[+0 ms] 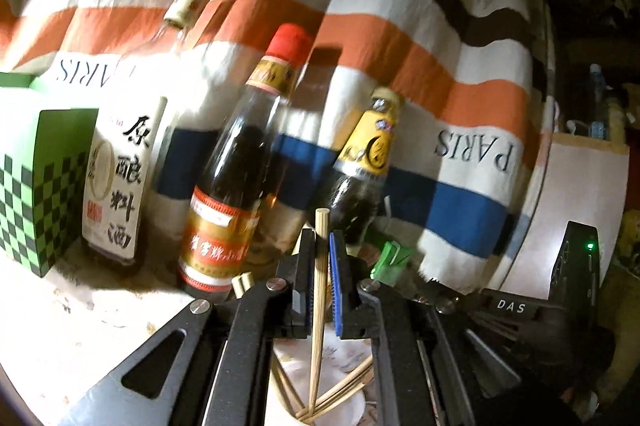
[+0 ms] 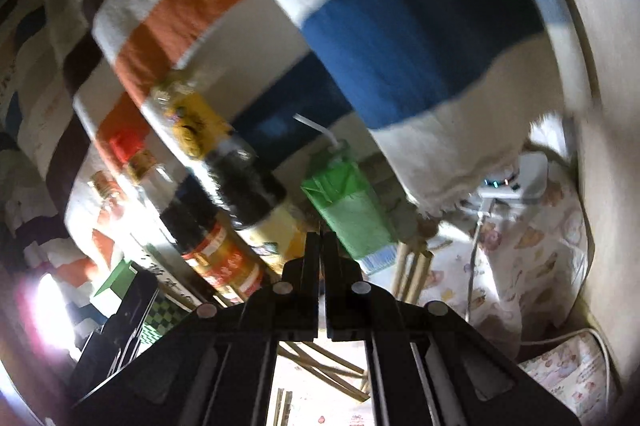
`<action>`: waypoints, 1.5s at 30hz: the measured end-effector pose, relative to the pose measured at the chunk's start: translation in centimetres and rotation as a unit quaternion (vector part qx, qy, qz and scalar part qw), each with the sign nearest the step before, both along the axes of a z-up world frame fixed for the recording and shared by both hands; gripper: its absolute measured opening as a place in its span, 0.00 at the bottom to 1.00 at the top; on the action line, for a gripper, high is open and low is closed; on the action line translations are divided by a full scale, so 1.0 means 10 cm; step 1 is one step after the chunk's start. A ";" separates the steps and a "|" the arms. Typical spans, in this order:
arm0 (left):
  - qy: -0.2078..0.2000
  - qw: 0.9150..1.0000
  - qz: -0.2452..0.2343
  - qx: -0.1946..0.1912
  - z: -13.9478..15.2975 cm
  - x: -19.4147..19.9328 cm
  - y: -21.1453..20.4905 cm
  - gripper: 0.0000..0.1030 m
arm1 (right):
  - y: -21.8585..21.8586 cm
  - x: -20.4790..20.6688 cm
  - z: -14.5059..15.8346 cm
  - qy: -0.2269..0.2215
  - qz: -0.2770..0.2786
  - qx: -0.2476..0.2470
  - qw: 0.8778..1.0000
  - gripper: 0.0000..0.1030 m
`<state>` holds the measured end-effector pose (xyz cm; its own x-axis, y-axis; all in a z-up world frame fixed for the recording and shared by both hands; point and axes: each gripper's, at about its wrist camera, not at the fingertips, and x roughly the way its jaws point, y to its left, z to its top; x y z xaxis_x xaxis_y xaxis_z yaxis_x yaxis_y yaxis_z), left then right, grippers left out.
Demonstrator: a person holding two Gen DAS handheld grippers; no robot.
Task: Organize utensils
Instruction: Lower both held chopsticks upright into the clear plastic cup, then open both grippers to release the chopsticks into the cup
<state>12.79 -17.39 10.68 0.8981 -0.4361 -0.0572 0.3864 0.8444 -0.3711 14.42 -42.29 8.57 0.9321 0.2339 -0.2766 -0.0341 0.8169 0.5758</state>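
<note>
The left gripper (image 1: 322, 242) pinches one chopstick (image 1: 319, 302) upright above the cup (image 1: 356, 408) of chopsticks; lowering it in seems next. The right gripper (image 2: 321, 246) is closed, apparently empty.

Pale tabletop (image 1: 80, 326) — three bottles (image 1: 224, 186), a green checkered box (image 1: 44, 186), a white cup (image 1: 356, 406).

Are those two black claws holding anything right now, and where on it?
The left gripper pinches one pale wooden chopstick just below its top end. The right gripper is shut; whether anything thin sits between its jaws cannot be told.
</note>
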 end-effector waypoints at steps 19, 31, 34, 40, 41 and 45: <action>0.024 1.000 0.008 -0.017 -0.16 0.10 0.23 0.06 | 0.01 0.09 -0.11 0.014 0.000 0.002 1.000 0.02; 0.049 0.999 0.005 0.014 -0.36 0.20 0.07 0.06 | 0.09 0.19 -0.16 0.029 0.014 -0.016 0.999 0.02; 0.057 0.998 0.007 0.019 -0.42 0.23 0.03 0.06 | 0.13 0.23 -0.18 0.034 0.021 -0.020 0.999 0.02; 0.066 0.998 0.008 0.020 -0.50 0.26 0.03 0.07 | 0.21 0.23 -0.25 -0.002 0.053 0.002 0.999 0.02; 0.066 0.998 0.008 0.020 -0.50 0.26 0.03 0.07 | 0.23 0.23 -0.26 -0.010 0.057 0.006 0.998 0.02; 0.071 0.997 0.015 0.019 -0.54 0.29 0.05 0.07 | 0.33 0.18 -0.28 -0.031 0.046 -0.004 0.998 0.02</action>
<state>15.67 -16.85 5.25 0.8924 -0.4038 -0.2016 0.3058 0.8694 -0.3880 16.25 -39.01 5.79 0.9221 0.3176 -0.2210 -0.1447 0.8128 0.5642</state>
